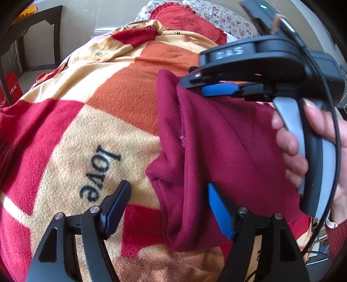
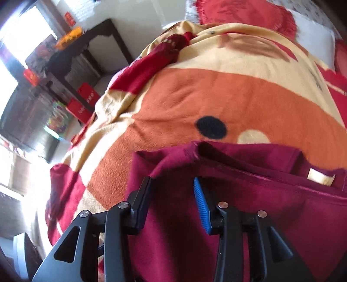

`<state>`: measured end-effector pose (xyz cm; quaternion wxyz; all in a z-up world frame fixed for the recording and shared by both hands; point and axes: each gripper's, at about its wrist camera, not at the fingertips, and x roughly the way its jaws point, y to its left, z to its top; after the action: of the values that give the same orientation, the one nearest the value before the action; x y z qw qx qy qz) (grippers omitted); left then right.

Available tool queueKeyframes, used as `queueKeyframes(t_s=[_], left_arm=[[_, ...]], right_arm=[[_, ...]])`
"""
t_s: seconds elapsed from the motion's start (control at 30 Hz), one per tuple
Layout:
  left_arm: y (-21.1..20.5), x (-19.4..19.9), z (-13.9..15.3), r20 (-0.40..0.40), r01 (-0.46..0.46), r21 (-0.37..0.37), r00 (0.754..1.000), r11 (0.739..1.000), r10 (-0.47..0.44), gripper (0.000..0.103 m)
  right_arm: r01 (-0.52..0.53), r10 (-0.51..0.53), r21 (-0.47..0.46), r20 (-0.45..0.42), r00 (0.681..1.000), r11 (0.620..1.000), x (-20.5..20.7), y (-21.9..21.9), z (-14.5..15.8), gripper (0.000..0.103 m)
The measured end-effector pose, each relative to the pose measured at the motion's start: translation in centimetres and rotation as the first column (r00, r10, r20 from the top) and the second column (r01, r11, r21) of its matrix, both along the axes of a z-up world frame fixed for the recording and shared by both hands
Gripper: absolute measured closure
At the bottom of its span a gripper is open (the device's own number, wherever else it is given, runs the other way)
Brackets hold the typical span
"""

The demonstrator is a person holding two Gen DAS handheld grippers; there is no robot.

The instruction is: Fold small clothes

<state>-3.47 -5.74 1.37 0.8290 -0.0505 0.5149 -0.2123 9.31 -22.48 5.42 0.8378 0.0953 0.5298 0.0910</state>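
A maroon garment [image 1: 216, 141] lies partly folded on the patterned fleece blanket [image 1: 97, 121]. My left gripper [image 1: 169, 188] hangs over the garment's near left edge with its jaws wide apart. One finger is above the blanket, the blue pad [image 1: 219, 208] is above the cloth, and neither presses on it. A hand [image 1: 290, 138] holds my right gripper [image 1: 195, 83] at the garment's far edge. In the right wrist view the right gripper [image 2: 172, 181] stands just over the maroon garment [image 2: 271, 206], its jaws a little apart with cloth showing between them but not pinched.
A red frilled cushion [image 1: 184, 19] and a floral sheet [image 1: 229, 19] lie at the bed's far end. A rumpled fold of the blanket [image 2: 164, 52] sits beyond the garment. Dark furniture [image 2: 71, 56] and red boxes [image 2: 84, 99] stand beside the bed on the left.
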Motion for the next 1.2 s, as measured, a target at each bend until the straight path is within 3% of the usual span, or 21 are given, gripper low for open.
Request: queueKeyframes(t_s=[0.07,0.13,0.27,0.37,0.47,0.5,0.57,0.6,0.63,0.67,0.73,0.9,0.97,1.03,1.17,1.2], left_arm=[[-0.1,-0.1,0.1,0.001,0.002,-0.001,1.0,1.0,-0.002,0.024],[0.0,-0.1,0.0,0.002,0.006,-0.004,1.0,1.0,-0.006,0.024],[0.3,0.0,-0.2,0.0,0.013,-0.017,1.0,1.0,-0.013,0.024],[0.3,0.0,-0.3,0.003,0.008,-0.018,1.0,1.0,-0.008,0.022],[0.4,-0.1,-0.3,0.005,0.0,-0.023,1.0,1.0,0.0,0.022],[0.4,-0.1,-0.4,0.004,-0.002,-0.025,1.0,1.0,0.002,0.022],[0.4,0.0,-0.4,-0.002,-0.005,-0.029,1.0,1.0,0.005,0.022],[0.4,0.1,-0.3,-0.003,-0.007,-0.031,1.0,0.999,0.007,0.022],[0.4,0.1,-0.2,-0.003,-0.01,-0.033,1.0,0.999,0.01,0.021],[0.4,0.2,-0.1,-0.001,-0.012,-0.035,1.0,0.999,0.012,0.021],[0.2,0.3,0.1,0.006,-0.014,-0.033,1.0,0.999,0.014,0.019],[-0.5,0.6,0.6,0.023,-0.01,-0.052,1.0,0.999,0.012,0.02],[-0.8,0.7,0.8,0.015,-0.008,-0.078,1.0,0.997,0.009,0.033],[-1.4,0.6,1.1,0.007,0.019,-0.104,1.0,0.994,-0.019,0.065],[-2.5,-0.5,2.5,0.063,0.054,-0.088,0.997,0.995,-0.049,0.08],[-2.7,-0.8,2.8,0.073,0.059,-0.085,0.996,0.995,-0.052,0.082]], right_arm=[[-0.01,0.01,-0.037,-0.011,1.0,0.999,0.3,0.9,-0.3,0.081],[-0.025,0.024,-0.04,-0.012,1.0,0.999,0.6,1.6,-0.5,0.065],[-0.039,0.04,-0.098,0.008,0.999,0.994,0.1,2.6,0.1,0.064],[-0.062,0.061,-0.08,-0.011,0.998,0.995,0.2,3.1,0.0,0.064],[-0.087,0.083,-0.173,-0.034,0.996,0.981,0.7,4.6,-1.0,0.056],[-0.095,0.091,-0.199,-0.031,0.995,0.975,0.9,5.1,-1.3,0.048],[-0.121,0.118,-0.257,-0.029,0.993,0.959,0.8,6.1,-1.8,0.047],[-0.131,0.131,-0.284,-0.019,0.991,0.95,0.6,6.4,-1.9,0.054],[-0.132,0.141,-0.303,0.007,0.99,0.944,0.1,6.3,-1.7,0.071],[-0.136,0.148,-0.3,0.02,0.989,0.944,-0.2,6.0,-1.5,0.078],[-0.144,0.157,-0.221,0.042,0.987,0.965,-1.2,4.8,-0.5,0.095],[-0.115,0.123,-0.08,0.095,0.988,0.99,-2.9,1.4,2.4,0.103],[-0.105,0.107,-0.031,0.104,0.989,0.994,-3.3,0.2,3.2,0.103],[-0.092,0.091,0.011,0.1,0.991,0.996,-3.6,-0.9,3.5,0.103],[-0.062,0.054,0.095,0.089,0.995,0.994,-3.7,-2.6,3.4,0.103],[-0.047,0.037,0.126,0.078,0.996,0.991,-3.7,-3.1,3.3,0.096]])
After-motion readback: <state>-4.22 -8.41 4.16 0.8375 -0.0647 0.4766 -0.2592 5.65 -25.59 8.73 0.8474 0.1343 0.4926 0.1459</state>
